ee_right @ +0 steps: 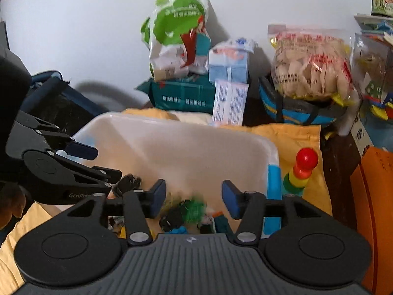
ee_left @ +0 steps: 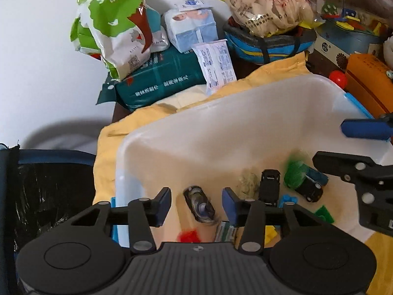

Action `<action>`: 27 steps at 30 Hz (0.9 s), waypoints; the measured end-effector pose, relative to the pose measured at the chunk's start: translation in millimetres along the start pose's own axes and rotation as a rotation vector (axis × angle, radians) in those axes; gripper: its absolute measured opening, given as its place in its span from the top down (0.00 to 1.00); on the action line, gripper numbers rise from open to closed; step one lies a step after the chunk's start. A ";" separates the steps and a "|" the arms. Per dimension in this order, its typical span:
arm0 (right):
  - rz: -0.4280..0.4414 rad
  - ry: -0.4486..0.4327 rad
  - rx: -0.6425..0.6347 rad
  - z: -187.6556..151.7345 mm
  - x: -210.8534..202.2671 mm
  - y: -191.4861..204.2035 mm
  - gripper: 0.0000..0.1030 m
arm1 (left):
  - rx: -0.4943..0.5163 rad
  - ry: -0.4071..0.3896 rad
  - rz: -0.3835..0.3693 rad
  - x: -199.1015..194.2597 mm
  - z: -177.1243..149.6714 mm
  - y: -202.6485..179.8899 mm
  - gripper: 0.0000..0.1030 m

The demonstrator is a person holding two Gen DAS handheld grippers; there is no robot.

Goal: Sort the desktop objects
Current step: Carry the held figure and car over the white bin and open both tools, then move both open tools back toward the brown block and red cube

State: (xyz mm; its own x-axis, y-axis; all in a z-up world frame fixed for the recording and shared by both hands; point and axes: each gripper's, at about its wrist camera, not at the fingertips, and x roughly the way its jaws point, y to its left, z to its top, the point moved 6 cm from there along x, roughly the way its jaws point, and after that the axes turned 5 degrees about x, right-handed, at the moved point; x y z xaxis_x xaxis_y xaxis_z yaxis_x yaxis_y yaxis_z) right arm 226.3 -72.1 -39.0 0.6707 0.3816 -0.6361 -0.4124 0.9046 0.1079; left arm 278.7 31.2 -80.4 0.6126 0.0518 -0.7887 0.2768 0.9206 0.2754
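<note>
Two grippers hang over a white plastic bin that sits on a yellow cloth. The left gripper has its blue pads apart with nothing pressed between them; below and between them, inside the bin, a blurred dark toy car lies on the floor. Ahead and to its right lie a black toy car, a green fuzzy toy and a green block. The right gripper also stands apart, clamping nothing, above the green fuzzy toy. Just right of it, outside the bin, stands a red-topped stacking toy. Well beyond both lean a green-and-white bag and a bag of crackers
</note>
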 end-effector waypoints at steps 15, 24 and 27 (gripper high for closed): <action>0.191 0.075 -0.129 -73.3 -102.5 27.0 0.47 | 0.043 -0.110 -0.029 -104.6 -74.5 -9.0 0.41; 0.249 0.366 -0.121 -173.7 -49.9 55.6 0.50 | 0.119 -0.059 -0.181 -68.2 -116.4 -66.2 0.41; 0.217 0.385 -0.150 -183.4 -37.3 63.0 0.58 | 0.141 -0.030 -0.242 -51.4 -120.1 -81.3 0.42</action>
State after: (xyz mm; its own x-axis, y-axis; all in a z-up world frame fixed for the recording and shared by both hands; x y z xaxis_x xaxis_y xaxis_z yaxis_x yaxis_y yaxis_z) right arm 62.2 -64.2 -148.6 0.2930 0.4355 -0.8512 -0.6214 0.7633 0.1767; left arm 135.8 0.1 -128.3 0.5373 -0.1765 -0.8247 0.5169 0.8416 0.1567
